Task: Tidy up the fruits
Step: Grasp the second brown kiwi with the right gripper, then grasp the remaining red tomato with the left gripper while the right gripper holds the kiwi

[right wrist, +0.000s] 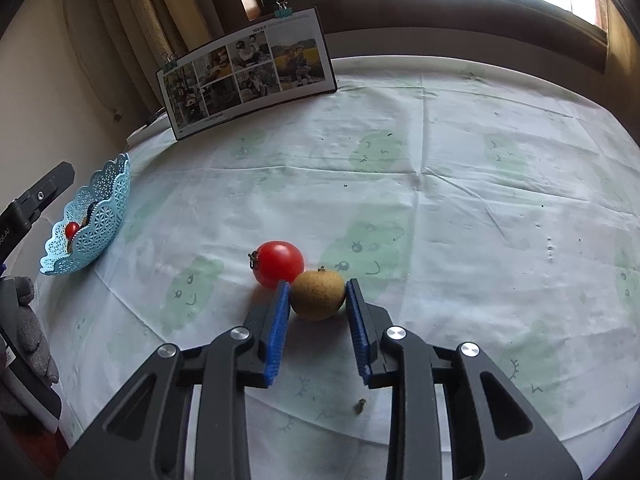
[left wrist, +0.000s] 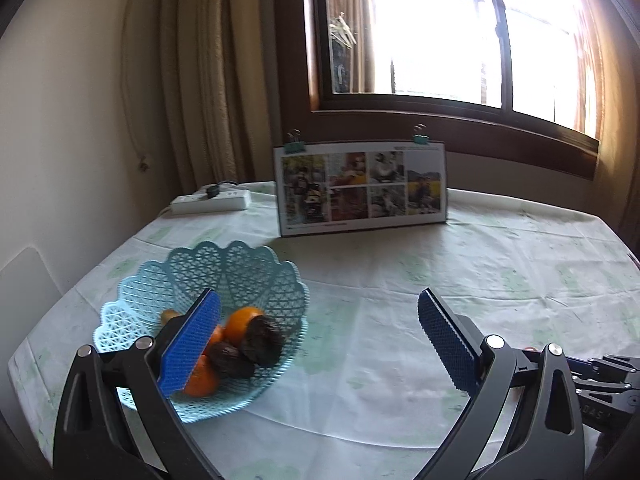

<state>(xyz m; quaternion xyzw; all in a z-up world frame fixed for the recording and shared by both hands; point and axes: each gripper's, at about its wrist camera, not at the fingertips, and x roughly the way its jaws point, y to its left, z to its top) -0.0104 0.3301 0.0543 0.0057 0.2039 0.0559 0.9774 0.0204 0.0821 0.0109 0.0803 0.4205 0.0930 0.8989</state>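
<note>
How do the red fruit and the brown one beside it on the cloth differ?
The red fruit is glossy and smooth; the brown fruit is dull and speckled. The red one lies free, while the brown one sits between the fingers of the right hand-held gripper. Both are round, touching, and outside the basket.

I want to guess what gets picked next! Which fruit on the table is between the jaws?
The brown fruit, between the right gripper's jaws; the red tomato sits just outside.
</note>
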